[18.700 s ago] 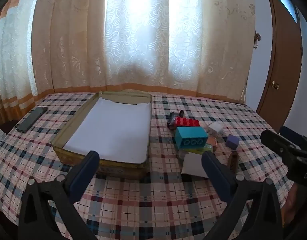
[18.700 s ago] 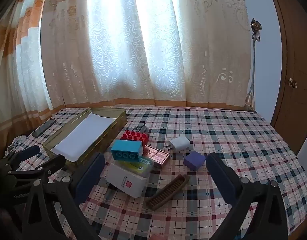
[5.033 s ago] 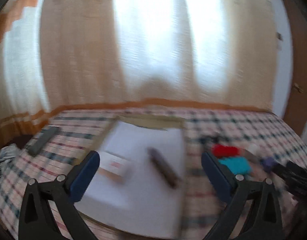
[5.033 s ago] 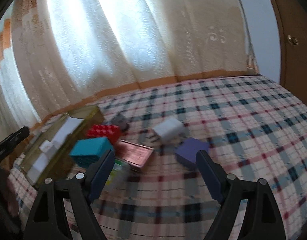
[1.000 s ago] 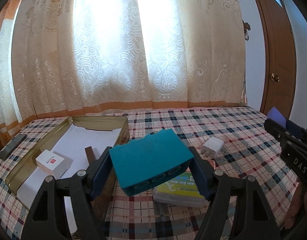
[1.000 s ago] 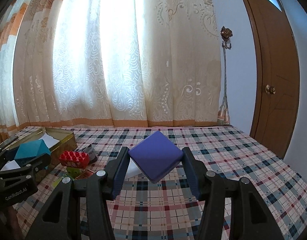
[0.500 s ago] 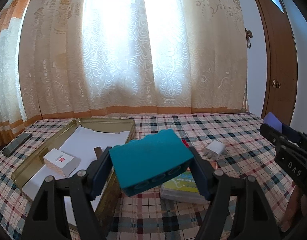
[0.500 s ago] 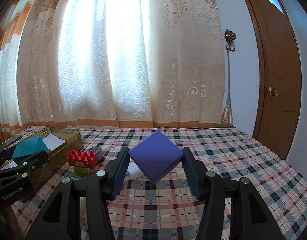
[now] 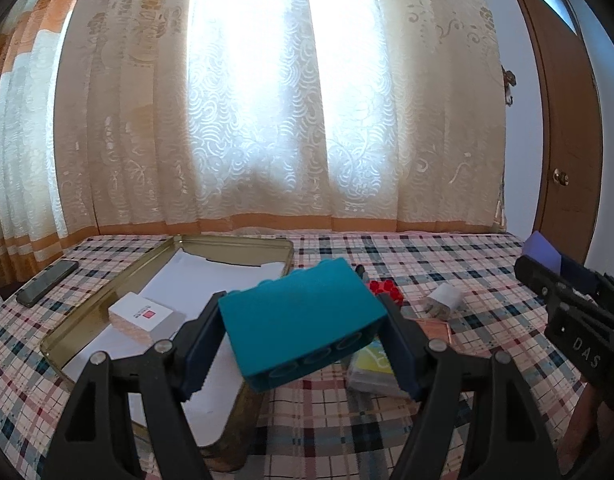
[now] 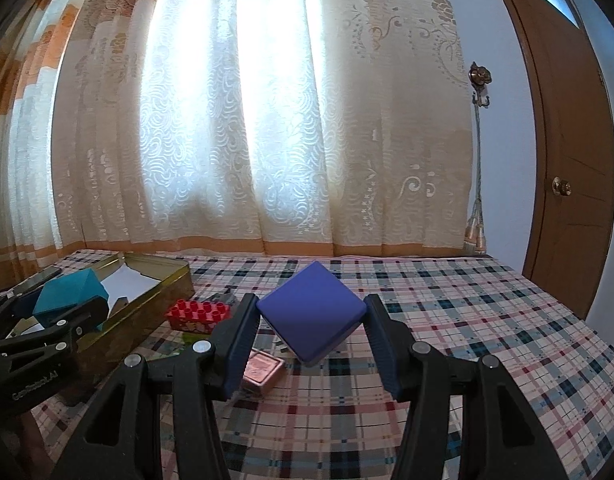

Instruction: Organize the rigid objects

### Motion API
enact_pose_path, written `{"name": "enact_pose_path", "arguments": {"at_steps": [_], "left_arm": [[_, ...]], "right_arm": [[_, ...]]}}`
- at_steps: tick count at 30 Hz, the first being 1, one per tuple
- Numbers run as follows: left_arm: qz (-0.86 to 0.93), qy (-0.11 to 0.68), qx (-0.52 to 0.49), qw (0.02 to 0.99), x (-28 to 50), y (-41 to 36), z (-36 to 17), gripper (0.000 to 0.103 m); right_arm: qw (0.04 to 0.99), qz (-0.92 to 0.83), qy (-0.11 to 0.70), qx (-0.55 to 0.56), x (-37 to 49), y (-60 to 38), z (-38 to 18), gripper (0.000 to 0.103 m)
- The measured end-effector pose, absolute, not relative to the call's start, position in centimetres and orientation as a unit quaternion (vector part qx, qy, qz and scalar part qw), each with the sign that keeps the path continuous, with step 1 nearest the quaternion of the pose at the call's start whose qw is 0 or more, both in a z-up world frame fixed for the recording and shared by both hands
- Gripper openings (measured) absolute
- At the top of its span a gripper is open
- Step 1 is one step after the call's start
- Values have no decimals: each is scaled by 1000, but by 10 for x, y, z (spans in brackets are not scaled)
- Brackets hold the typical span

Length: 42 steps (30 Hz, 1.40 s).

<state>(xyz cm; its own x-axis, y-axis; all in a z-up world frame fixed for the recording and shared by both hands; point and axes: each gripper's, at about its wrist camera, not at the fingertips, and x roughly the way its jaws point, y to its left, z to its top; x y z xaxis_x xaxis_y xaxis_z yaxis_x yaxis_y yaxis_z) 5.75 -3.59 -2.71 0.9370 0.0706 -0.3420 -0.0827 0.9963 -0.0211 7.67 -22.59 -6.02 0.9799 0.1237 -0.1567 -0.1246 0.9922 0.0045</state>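
Note:
My left gripper (image 9: 301, 330) is shut on a teal toy brick (image 9: 299, 316) and holds it in the air over the right rim of the gold tin tray (image 9: 235, 242). The tray holds a white paper liner and a small white box (image 9: 141, 316). My right gripper (image 10: 311, 326) is shut on a purple square box (image 10: 311, 316), raised above the table. A red studded brick (image 10: 199, 314), a pink case (image 10: 263, 372), a white charger (image 9: 445, 298) and a clear case with a yellow-green card (image 9: 373, 366) lie on the checked cloth.
A dark phone (image 9: 47, 282) lies at the table's far left edge. Lace curtains (image 9: 267, 100) hang behind the table and a wooden door (image 10: 567, 140) stands at the right. The checked cloth (image 10: 487, 320) stretches to the right of the objects.
Both grippers have kept their holds and risen slightly. The left one with the teal brick has shifted a little toward the tray.

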Motion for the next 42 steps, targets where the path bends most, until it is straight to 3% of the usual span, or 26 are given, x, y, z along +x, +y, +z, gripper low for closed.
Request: {"name": "enact_pose_path", "arguments": {"at_steps": [42], "left_arm": [[113,171,-47,978,27,45,-28,74]], "right_arm": [[981,174,80,-35,57,-127,-63,56]]}}
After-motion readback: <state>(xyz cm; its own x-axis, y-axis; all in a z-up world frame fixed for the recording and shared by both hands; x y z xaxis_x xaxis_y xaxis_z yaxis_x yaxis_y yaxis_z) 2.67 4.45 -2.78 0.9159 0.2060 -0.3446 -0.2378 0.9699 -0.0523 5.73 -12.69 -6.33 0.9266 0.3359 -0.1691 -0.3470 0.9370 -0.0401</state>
